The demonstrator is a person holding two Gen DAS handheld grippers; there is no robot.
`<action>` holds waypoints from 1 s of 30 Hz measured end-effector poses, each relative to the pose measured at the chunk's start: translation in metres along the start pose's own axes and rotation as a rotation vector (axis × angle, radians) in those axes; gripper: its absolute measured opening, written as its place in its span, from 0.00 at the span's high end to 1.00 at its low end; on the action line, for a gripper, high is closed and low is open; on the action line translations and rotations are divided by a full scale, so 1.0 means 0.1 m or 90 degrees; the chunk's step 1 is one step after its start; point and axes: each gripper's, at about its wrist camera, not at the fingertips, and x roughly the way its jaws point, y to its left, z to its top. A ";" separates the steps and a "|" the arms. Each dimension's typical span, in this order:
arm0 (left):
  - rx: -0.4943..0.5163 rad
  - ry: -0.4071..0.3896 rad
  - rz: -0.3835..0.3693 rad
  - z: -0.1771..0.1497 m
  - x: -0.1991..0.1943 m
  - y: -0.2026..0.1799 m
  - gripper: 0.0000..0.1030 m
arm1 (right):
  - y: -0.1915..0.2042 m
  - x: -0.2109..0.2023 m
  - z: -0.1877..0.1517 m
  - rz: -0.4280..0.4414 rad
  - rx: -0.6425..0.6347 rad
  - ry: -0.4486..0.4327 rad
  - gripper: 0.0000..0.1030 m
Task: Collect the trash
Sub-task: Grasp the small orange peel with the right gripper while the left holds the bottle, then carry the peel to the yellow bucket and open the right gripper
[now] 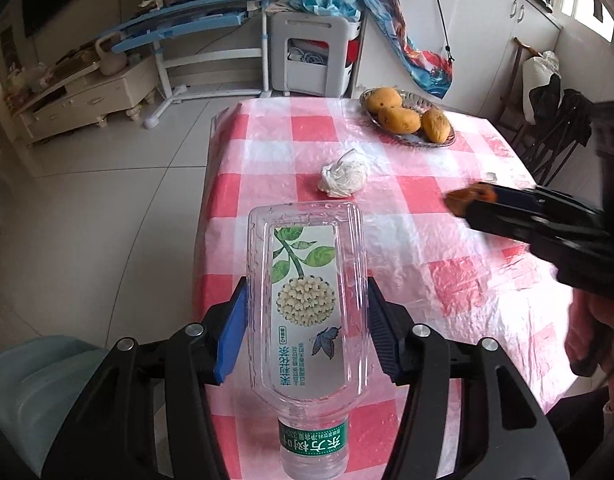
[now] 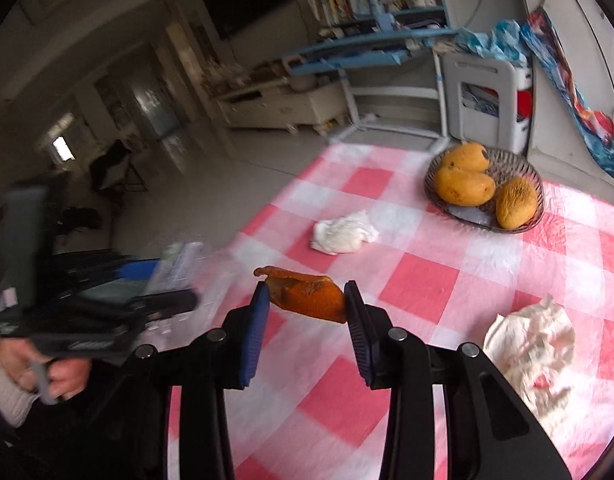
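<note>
over the pink-and-white checked table, both grippers are already loaded. the left gripper has its 2 blue pads pressed against the sides of an empty clear plastic bottle, which is held with its capped neck toward the camera and its base pointing out across the cloth; the bottle is off the surface, near the table's left edge. the right gripper pinches a piece of orange-brown peel between its fingertips, and in the left wrist view the same peel shows at the tip of that gripper, lifted clear of the cloth.

so 2 pieces of trash look picked up, though neither has been dropped anywhere yet. no bin is clearly identifiable; a pale green rounded shape sits low at the left of the left wrist view, beside the table, but i cannot tell whether it is a trash container.

still lying on the cloth are a small white crumpled wad near the middle of the table and a larger crumpled stained paper near the right gripper's side. these seem to be the remaining trash. the glass dish with 3 mangoes at the far end is probably not part of the job.

my judgement: roughly half done on pickup, with disposal of the 2 held items and 2 more pieces left.
</note>
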 end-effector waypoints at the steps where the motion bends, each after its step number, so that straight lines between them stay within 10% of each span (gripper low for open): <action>1: -0.004 0.001 -0.007 -0.01 0.00 0.00 0.49 | 0.05 -0.09 -0.02 0.010 -0.010 -0.007 0.63; 14: -0.023 -0.006 -0.055 -0.17 -0.16 -0.01 0.49 | 0.61 -0.52 -0.35 0.133 -0.111 0.011 0.63; 27: 0.002 0.034 -0.035 -0.19 0.00 -0.06 0.48 | 1.42 -0.20 -1.12 0.248 -0.228 0.229 0.61; 30: 0.025 0.051 -0.024 -0.21 0.07 -0.10 0.48 | 1.55 -0.01 -1.36 0.235 -0.261 0.311 0.36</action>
